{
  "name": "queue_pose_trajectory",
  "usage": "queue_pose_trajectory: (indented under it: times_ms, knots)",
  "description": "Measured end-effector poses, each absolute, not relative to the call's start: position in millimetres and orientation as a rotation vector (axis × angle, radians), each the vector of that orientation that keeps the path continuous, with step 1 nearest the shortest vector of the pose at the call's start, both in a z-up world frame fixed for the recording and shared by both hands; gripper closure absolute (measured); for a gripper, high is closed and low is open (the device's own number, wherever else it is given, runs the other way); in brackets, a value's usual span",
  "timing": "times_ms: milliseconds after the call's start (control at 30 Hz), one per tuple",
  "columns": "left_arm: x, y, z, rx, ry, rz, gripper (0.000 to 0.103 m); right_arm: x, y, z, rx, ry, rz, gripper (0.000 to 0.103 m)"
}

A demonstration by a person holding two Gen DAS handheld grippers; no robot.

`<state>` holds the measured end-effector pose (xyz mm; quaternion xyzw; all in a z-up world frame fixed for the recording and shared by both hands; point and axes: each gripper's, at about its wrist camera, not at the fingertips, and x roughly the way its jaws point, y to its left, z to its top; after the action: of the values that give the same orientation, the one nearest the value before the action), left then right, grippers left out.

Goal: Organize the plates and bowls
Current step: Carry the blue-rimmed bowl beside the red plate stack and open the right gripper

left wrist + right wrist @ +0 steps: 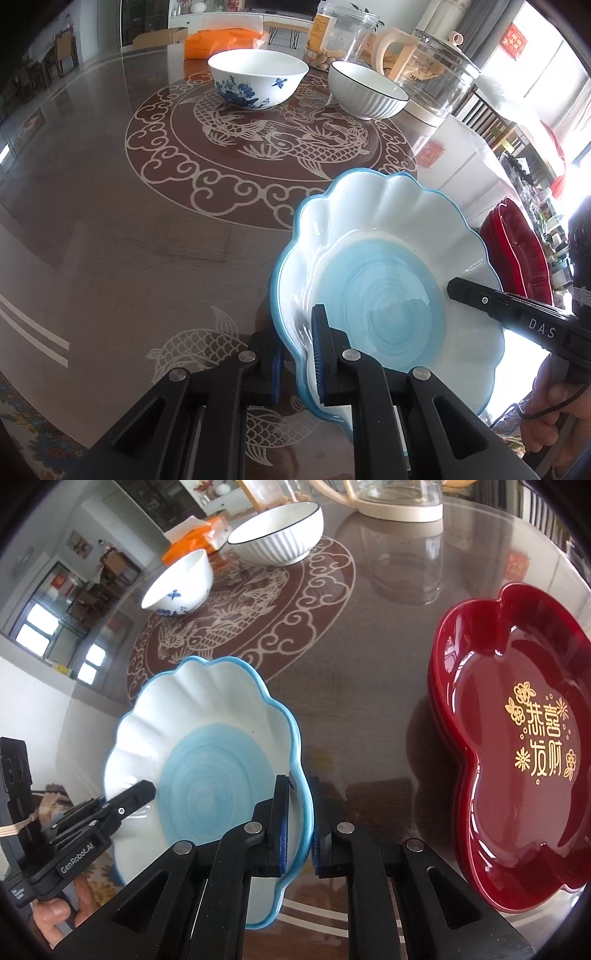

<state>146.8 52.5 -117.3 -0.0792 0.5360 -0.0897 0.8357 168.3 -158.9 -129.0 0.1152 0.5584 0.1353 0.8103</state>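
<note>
Table (110, 221): glossy brown top with a fish medallion.
Red tray (517, 738): flower-shaped, just right of the plate, apart from it.
Scalloped blue plate (388, 258): at the near edge, held from both sides.
Kettle (436, 77): glass, behind the bowls.
Ribbed white bowl (365, 92): beside the blue-flowered bowl (255, 77), far side.
Left gripper (297, 362): pinching the plate's left rim.
Right gripper (299, 830): pinching its right rim.

The left gripper (297, 354) pinches tight, fingers pointing toward 12 o'clock. The right gripper (299, 825) pinches tight too, tipped steeply down.
</note>
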Motion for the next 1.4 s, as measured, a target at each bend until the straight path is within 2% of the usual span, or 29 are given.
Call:
queue_pose_trajectory:
  times_ms: [33,100,133,167,200,300,633,700,767,833,1133,1200,1400]
  knots:
    - [145.6,52.3,-115.2,-0.155,1.124,-0.18,0.09,168.4,-157.7,-128.3,0.232,1.186,0.288,0.091]
    - [144.1,54.3,-106.0,-0.129,1.085,-0.152,0.089,166.2,-154.6,-123.3,0.198,1.154,0.273,0.084]
    - [142.9,55.1,-101.1,-0.118,1.071,-0.144,0.089,164.1,-153.9,-119.2,0.183,1.131,0.265,0.076]
    - [142.1,56.6,-96.6,-0.107,1.057,-0.132,0.089,161.4,-154.8,-114.1,0.187,1.11,0.279,0.062]
    - [141.6,58.1,-92.5,-0.091,1.04,-0.115,0.089,159.2,-154.2,-109.3,0.192,1.092,0.285,0.052]
    - [138.7,60.9,-84.2,-0.067,1.017,-0.101,0.087,151.0,-151.0,-93.9,0.157,1.033,0.265,0.041]
    - [119.3,65.7,-65.0,-0.054,0.92,-0.031,0.085,134.7,-155.3,-61.5,0.162,0.945,0.277,0.039]
    - [117.5,69.8,-59.9,-0.067,0.904,-0.019,0.074,133.7,-154.9,-57.6,0.164,0.939,0.281,0.038]
    - [113.2,73.4,-53.0,-0.076,0.864,0.004,0.032,133.0,-154.1,-55.3,0.165,0.929,0.281,0.038]
    - [107.2,75.4,-44.0,-0.059,0.803,0.05,0.022,131.6,-153.6,-53.8,0.168,0.924,0.283,0.038]
    - [102.9,77.8,-25.4,-0.001,0.767,0.075,0.018,123.7,-152.7,-48.7,0.153,0.91,0.273,0.037]
    - [105.4,81.3,-27.3,-0.006,0.797,0.075,0.018,123.2,-153.0,-48.0,0.134,0.912,0.253,0.033]
    - [112.9,110.4,-39.9,-0.094,0.885,0.093,0.018,126.6,-151.4,-43.4,0.042,0.935,0.182,0.029]
